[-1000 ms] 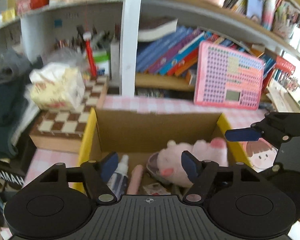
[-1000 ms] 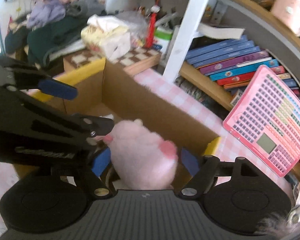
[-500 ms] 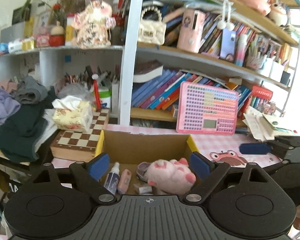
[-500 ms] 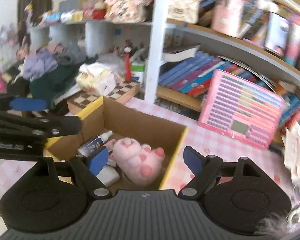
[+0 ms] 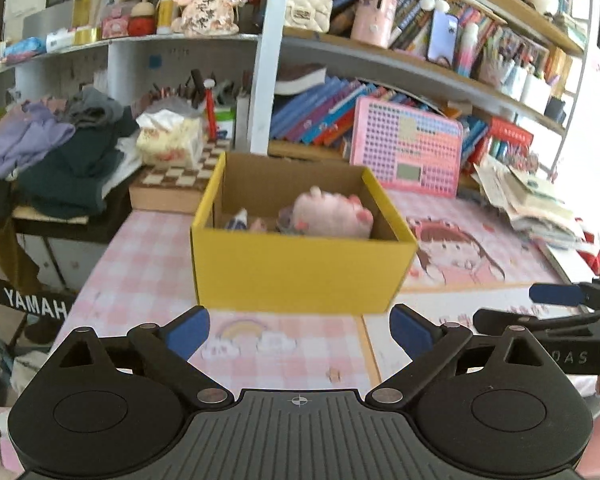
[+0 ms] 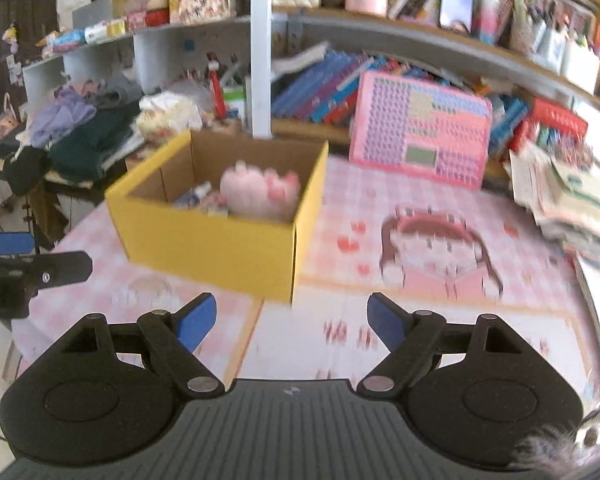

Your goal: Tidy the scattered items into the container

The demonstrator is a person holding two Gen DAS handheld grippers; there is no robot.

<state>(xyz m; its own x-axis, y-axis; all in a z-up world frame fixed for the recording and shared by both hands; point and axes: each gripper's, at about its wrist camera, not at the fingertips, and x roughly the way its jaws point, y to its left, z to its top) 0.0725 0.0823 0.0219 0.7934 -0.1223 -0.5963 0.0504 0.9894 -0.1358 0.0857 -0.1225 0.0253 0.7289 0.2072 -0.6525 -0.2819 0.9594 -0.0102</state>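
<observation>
A yellow cardboard box (image 5: 296, 272) (image 6: 204, 246) stands on the pink checked table. Inside it lie a pink plush toy (image 5: 332, 216) (image 6: 260, 194), a small white bottle (image 5: 238, 218) (image 6: 194, 194) and other small items. My left gripper (image 5: 299, 330) hangs in front of the box, well short of it; its jaws are opening and nothing is between them. My right gripper (image 6: 291, 322) is open and empty, in front of the box's right corner. Each gripper shows at the edge of the other's view: the right one (image 5: 556, 304), the left one (image 6: 16, 256).
A pink keyboard toy (image 5: 406, 148) leans against the bookshelf behind the box. A chessboard box (image 5: 172, 184) with a tissue pack (image 5: 170, 140) sits at the back left, beside a heap of clothes (image 5: 60, 152). Papers (image 5: 528, 204) are stacked at the right.
Both grippers have pulled back from over the box, whose whole yellow front now shows. The left jaws have spread wider. The plush toy stays in the box.
</observation>
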